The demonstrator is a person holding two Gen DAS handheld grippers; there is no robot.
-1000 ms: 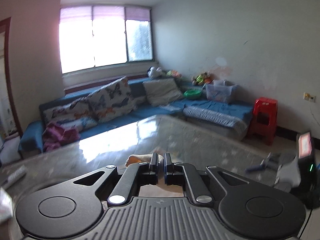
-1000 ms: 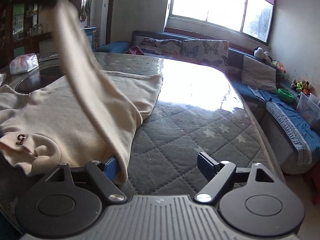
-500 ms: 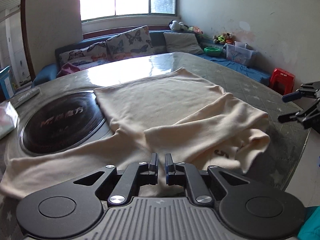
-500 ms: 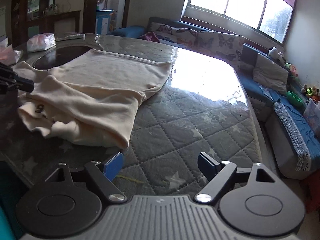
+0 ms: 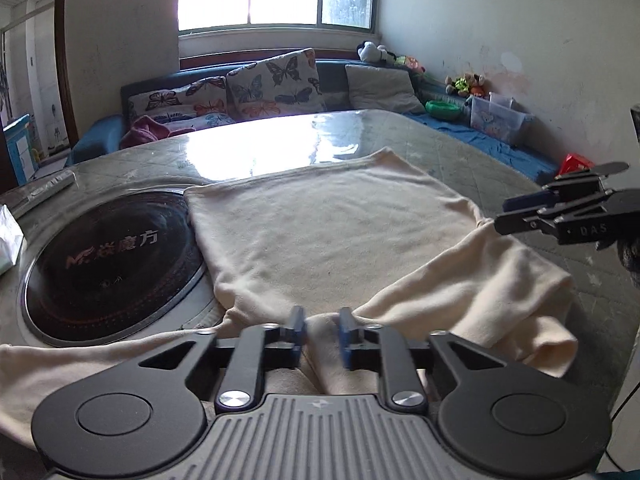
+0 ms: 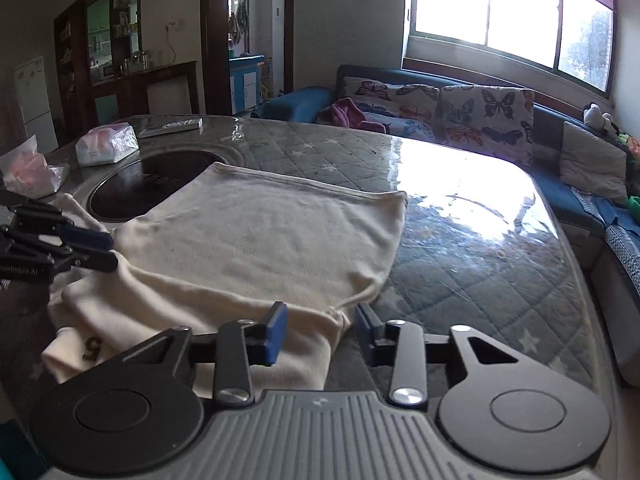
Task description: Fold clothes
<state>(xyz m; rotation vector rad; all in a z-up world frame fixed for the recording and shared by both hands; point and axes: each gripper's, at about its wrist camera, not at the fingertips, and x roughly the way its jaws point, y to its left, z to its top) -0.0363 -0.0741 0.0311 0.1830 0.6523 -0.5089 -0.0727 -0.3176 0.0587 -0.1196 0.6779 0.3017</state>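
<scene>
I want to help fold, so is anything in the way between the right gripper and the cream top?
Nothing visible. The right gripper sits right over the near corner of the cream top; its jaws have just been closing, cloth between them, not yet pinched.

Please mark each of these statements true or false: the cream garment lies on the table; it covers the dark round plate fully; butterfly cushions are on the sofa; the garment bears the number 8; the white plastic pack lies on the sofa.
1. The cream garment lies on the table. True.
2. It covers the dark round plate fully. False: most of the plate is bare.
3. Butterfly cushions are on the sofa. True.
4. The garment bears the number 8. False: it is a 5.
5. The white plastic pack lies on the sofa. False: it is on the table, near the plate.
</scene>
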